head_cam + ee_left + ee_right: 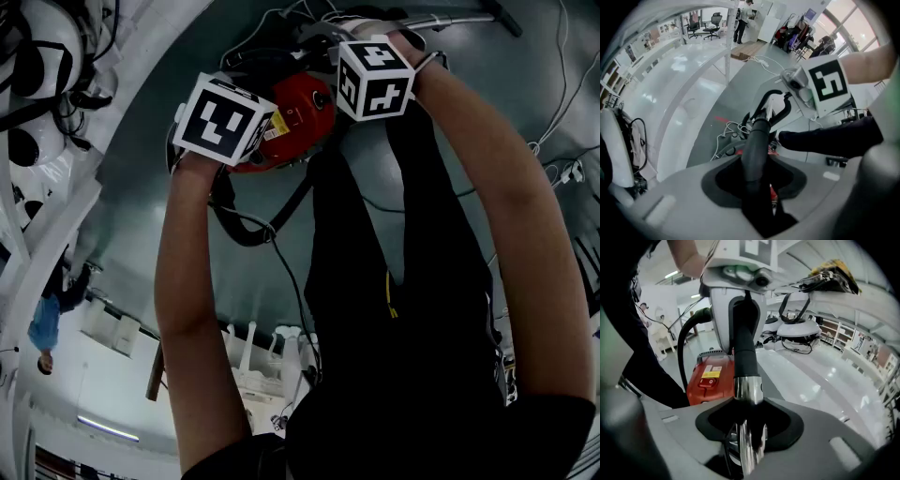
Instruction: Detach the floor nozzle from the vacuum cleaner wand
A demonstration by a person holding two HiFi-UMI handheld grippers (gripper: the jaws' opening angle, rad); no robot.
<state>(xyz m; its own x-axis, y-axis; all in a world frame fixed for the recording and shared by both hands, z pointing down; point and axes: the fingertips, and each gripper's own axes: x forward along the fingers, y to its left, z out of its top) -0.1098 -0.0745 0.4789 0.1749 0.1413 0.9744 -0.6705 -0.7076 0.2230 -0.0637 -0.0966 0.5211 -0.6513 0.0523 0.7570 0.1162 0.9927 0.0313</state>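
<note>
Your left tool (755, 194) is clamped on the black tube (754, 150). Your right tool (748, 448) grips the chrome wand (748, 391), with the red vacuum cleaner (710, 378) far left.

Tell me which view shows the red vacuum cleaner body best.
The right gripper view: the red vacuum cleaner body faces the camera with its label and switch. The head view shows its top, partly covered by a marker cube. The left gripper view shows only red slivers beside the black hose.
</note>
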